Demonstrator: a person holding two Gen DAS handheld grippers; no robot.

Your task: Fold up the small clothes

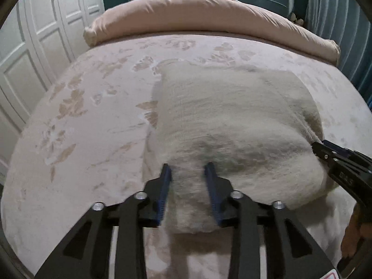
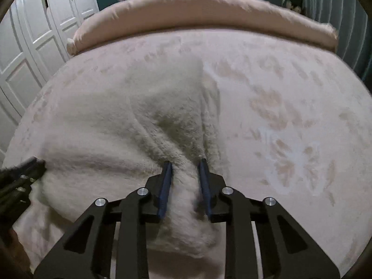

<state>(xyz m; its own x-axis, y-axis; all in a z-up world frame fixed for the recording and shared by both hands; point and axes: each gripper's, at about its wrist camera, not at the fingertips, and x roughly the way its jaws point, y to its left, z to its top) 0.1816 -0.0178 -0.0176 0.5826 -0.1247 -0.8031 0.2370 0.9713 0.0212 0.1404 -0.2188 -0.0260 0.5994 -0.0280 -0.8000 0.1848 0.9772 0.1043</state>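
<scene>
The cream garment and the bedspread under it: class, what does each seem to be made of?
Garment: looks like fluffy fleece or knit; matte, with a fuzzy raised pile and faint ribbing. Bedspread: seems a short plush fabric; pale pink with a tan leaf print and a slight sheen. Exact fibres cannot be told.

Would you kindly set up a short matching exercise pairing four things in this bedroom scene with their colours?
Things:
1. fluffy garment
2. rolled duvet
3. wardrobe doors
4. gripper pads

Colours:
A. blue
B. white
C. dusty pink
D. cream

Pairs: 1-D, 2-C, 3-B, 4-A
</scene>
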